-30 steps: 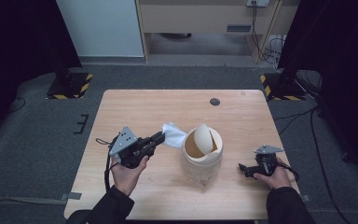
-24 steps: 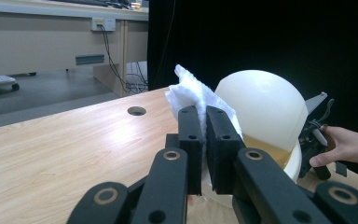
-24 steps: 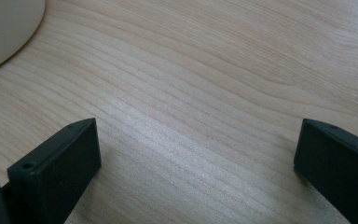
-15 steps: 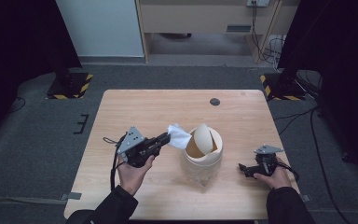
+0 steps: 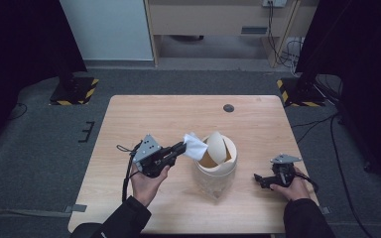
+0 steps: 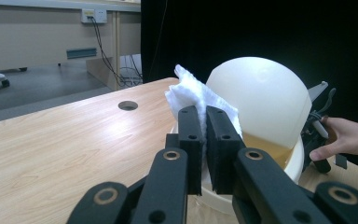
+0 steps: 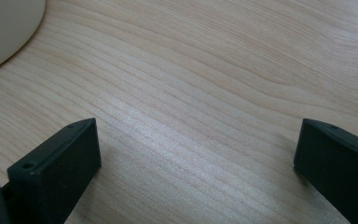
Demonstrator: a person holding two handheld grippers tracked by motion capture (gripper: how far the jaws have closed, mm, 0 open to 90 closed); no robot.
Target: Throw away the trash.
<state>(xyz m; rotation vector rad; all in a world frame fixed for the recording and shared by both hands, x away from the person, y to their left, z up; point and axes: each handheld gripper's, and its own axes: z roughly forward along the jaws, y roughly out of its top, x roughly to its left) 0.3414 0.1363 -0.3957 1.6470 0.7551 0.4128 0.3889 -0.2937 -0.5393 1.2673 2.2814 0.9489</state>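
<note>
1. Light wooden tabletop (image 5: 144, 119) sits on grey carpet in a dim room, with black curtains at the sides and a small dark round hole (image 5: 228, 108) near the far edge.

2. Left hand-held gripper (image 5: 181, 147) is clenched on a crumpled white paper tissue (image 5: 195, 147). In the left gripper view the two black pads (image 6: 189, 140) sit nearly together, and the tissue (image 6: 193, 95) sticks up out of them.

3. Key relation: the cream round plastic bin with a swing lid (image 5: 217, 157) is just to the right of the left hand-held gripper, and the tissue is already at its rim. The lid flap is tipped on edge, so the gap looks open on the tissue's side.

4. That gripper's long axis runs roughly left to right across the tabletop, tips aimed at the bin. The tissue points the same way, toward the opening.

5. Right hand-held gripper (image 5: 258, 177) rests on the tabletop right of the bin, jaws spread wide over bare wood (image 7: 200, 93), holding nothing. It's near the bin, but the left one is nearer.

6. Probably the next move is a short push rightward and down, then let go.
</note>
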